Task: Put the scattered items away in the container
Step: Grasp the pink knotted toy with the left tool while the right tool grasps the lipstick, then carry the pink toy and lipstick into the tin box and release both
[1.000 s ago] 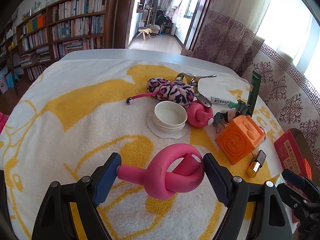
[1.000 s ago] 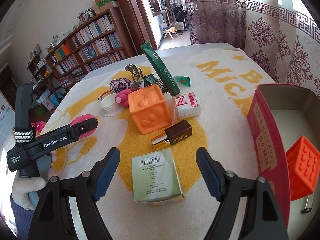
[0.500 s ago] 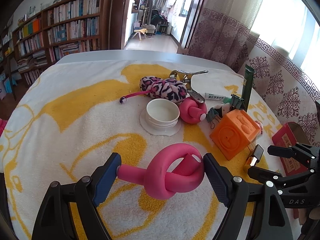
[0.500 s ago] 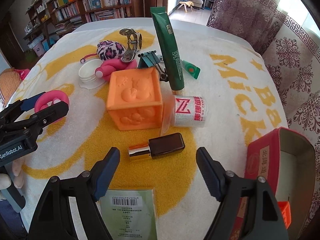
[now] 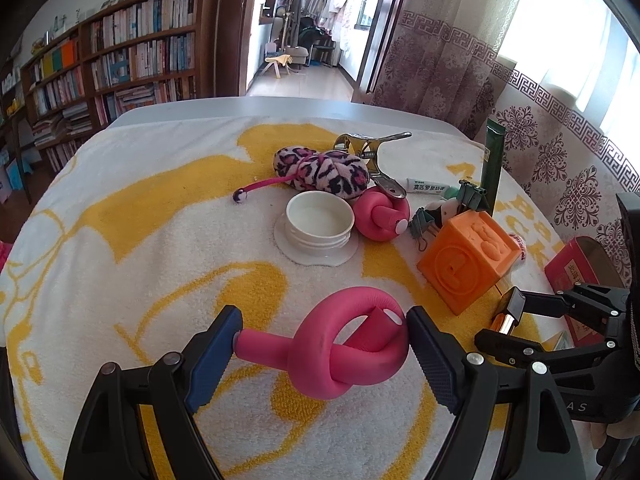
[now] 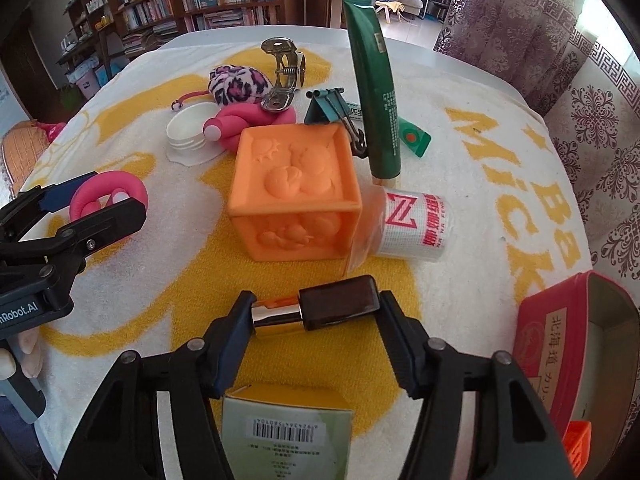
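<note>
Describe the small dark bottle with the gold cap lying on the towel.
The small bottle lies on its side on the yellow-and-white towel, in front of the orange cube. It has a dark brown, glossy, boxy body and a shiny gold cap pointing left. The right hand-held gripper is closing around it, one pad at each end.

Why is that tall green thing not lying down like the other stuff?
The dark green squeeze tube stands on its gold cap, tilted, beside the orange embossed cube. Everything else lies flat on the towel, so it looks ready to tip.
</note>
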`<state>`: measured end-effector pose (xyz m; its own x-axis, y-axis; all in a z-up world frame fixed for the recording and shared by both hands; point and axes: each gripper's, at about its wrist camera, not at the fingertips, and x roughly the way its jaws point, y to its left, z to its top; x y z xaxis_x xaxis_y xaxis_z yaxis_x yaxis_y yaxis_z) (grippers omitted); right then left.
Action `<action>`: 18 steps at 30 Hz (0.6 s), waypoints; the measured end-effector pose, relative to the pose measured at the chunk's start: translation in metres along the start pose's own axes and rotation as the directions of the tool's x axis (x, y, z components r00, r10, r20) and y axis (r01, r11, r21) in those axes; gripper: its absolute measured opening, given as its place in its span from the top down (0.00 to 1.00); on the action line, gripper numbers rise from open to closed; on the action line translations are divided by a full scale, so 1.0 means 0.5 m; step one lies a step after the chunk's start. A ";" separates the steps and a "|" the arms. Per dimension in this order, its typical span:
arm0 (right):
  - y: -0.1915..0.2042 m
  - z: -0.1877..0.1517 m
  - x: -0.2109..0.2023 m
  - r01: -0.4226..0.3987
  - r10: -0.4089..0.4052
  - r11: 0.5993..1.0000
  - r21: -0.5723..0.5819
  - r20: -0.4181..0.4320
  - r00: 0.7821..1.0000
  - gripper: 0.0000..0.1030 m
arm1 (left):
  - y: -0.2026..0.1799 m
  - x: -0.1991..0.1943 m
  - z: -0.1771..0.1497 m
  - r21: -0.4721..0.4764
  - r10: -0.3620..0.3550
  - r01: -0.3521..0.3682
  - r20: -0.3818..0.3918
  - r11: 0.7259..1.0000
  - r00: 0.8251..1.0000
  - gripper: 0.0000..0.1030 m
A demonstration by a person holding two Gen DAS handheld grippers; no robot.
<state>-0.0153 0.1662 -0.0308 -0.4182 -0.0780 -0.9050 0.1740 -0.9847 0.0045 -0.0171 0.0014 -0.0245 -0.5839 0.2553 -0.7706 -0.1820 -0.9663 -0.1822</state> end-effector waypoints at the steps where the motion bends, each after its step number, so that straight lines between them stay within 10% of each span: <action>1: 0.000 -0.002 -0.010 -0.011 0.011 1.000 0.016 0.018 1.000 0.37 | 0.000 0.000 0.000 -0.001 -0.001 0.001 0.002 1.000 1.000 0.17; 18: -0.057 -0.087 -0.201 -0.061 -0.004 0.975 0.214 0.290 0.957 0.37 | -0.024 -0.004 -0.005 0.029 -0.017 0.016 0.008 0.999 1.000 0.17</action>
<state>0.0605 0.2088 0.0417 -0.6596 -0.1162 -0.7426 0.0041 -0.9885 0.1510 -0.0119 0.0126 -0.0222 -0.5870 0.2715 -0.7627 -0.2141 -0.9606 -0.1771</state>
